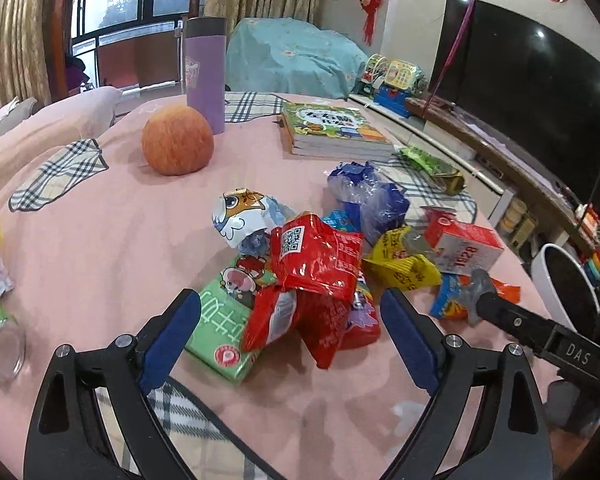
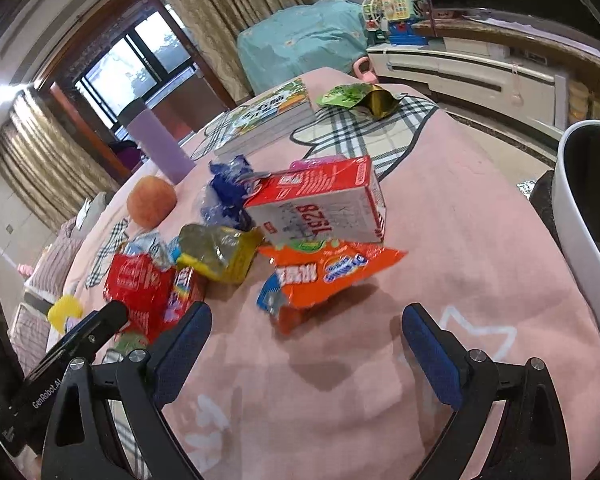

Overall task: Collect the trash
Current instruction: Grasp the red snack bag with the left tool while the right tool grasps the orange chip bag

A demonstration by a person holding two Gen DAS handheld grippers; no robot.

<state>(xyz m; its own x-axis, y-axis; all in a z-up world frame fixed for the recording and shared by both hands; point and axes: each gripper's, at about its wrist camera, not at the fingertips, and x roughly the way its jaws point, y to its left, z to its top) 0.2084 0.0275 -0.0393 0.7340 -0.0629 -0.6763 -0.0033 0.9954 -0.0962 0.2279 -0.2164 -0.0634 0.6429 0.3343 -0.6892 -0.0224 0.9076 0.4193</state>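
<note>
You are at the picking-up step of the trash job. Nothing is in either claw yet.

Your left claw [image 1: 290,336] stands wide open, with nothing pressed between its blue pads. Right in front of it lies the red wrapper [image 1: 314,276], crumpled on top of a green packet [image 1: 224,328]. The red wrapper sits between the two open fingers but is not pinched.

Your right claw [image 2: 306,354] is wide open too, and empty. Just ahead of it is the orange snack bag [image 2: 328,276], with the red and white carton [image 2: 324,206] leaning on the far side of it. A yellow wrapper [image 2: 220,256] and a blue plastic wrapper [image 2: 228,188] are in the same heap.

All this trash lies in a pile on the pink blanket [image 2: 460,240]. The white bin [image 2: 580,208] stands off the right edge, near your right claw.

The apple [image 1: 178,140], the purple cup [image 1: 205,76] and the books [image 1: 332,128] are not trash, I think, so leave them be.

Next, I think you push the left claw down a little and squeeze the red wrapper. It is thin and crinkly, so pinch a thick fold. The right claw can do the same with the orange bag, then carry it over to the bin.

One green wrapper [image 2: 356,98] lies far off near the books. Do not forget it later.
</note>
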